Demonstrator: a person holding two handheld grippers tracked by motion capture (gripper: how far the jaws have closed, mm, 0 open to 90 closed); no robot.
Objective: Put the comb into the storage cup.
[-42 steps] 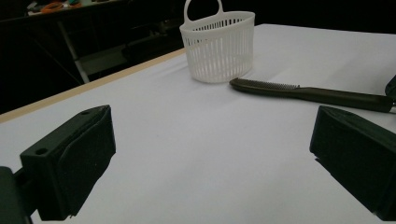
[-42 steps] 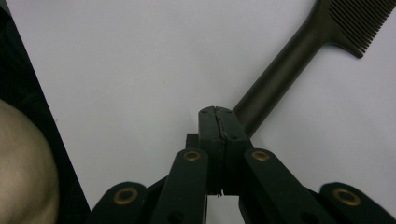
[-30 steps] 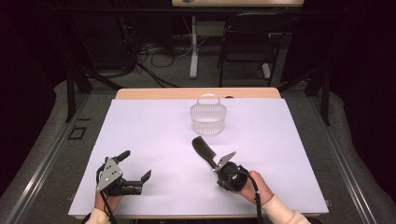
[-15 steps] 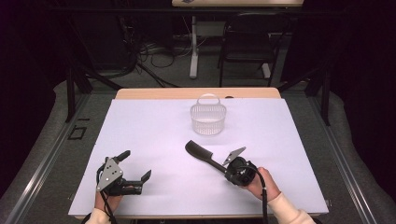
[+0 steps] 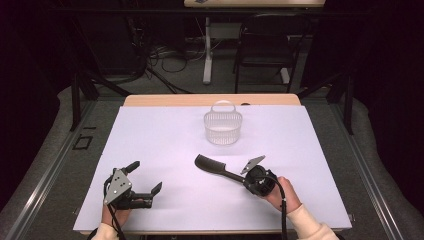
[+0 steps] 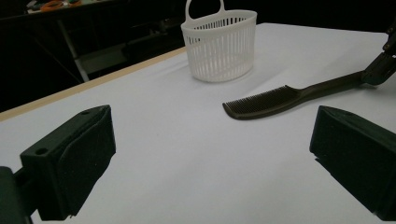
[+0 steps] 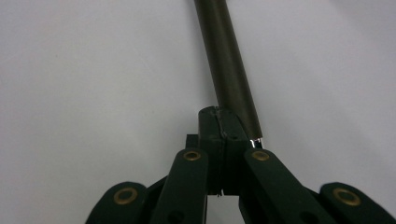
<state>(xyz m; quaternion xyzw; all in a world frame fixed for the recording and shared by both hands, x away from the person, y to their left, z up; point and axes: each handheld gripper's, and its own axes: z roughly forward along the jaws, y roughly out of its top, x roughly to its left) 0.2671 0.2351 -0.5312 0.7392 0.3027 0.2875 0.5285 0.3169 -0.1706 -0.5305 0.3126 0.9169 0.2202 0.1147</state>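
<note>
While the left gripper (image 5: 142, 181) rests with jaws apart on the white table (image 5: 165, 135), the right gripper (image 5: 243, 176) seemingly clamps the dark comb (image 5: 215, 167) handle, near the basket (image 5: 223, 127).

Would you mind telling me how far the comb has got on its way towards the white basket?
Done: the right gripper is shut on the handle end of the dark comb. In hand: the comb points towards the middle of the table, its toothed end near the white sheet. Left, by my guess: carrying it to the white basket, which stands apart from it and looks empty. The left gripper is open, holding nothing.
</note>
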